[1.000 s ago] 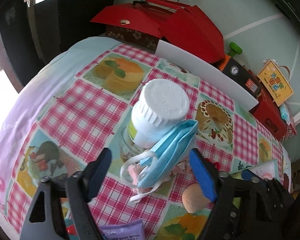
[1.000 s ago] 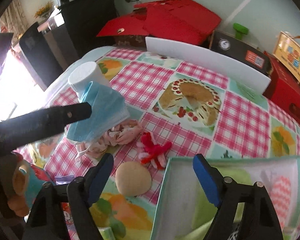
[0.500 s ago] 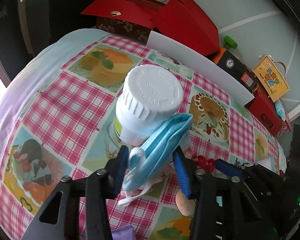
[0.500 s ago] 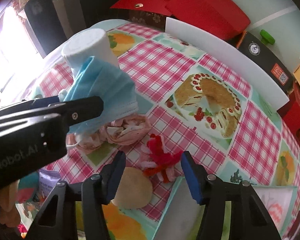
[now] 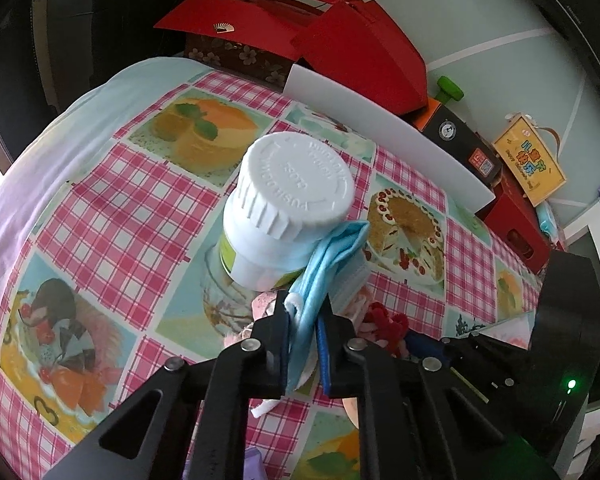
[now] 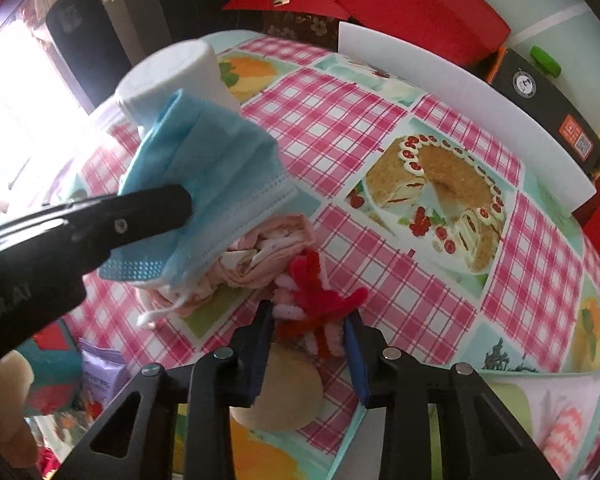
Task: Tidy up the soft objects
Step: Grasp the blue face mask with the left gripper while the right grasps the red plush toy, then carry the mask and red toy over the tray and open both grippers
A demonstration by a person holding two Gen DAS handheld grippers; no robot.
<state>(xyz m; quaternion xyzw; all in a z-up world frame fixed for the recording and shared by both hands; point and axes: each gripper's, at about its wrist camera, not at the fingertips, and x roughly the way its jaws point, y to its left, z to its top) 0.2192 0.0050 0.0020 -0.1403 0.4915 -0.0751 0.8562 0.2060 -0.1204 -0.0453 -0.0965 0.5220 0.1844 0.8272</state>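
Observation:
My left gripper (image 5: 305, 326) is shut on a folded blue face mask (image 5: 324, 264) that leans against a white-capped bottle (image 5: 288, 208); the mask also shows in the right wrist view (image 6: 212, 184). A pink cloth (image 6: 260, 264) lies under the mask. My right gripper (image 6: 310, 334) has its jaws closed around a bundle of red and pink fuzzy pipe cleaners (image 6: 316, 304) on the checked tablecloth. A tan round puff (image 6: 284, 396) lies just below it.
An open box with a teal rim (image 6: 352, 436) stands at the lower right. A white board (image 6: 460, 96) stands at the table's back edge, with red boxes (image 5: 360, 48) behind. A purple wipes pack (image 6: 100, 372) lies lower left.
Both grippers have moved forward and closed: the left onto the blue mask, the right around the pipe cleaners. The mask is now pinched into a narrower fold.

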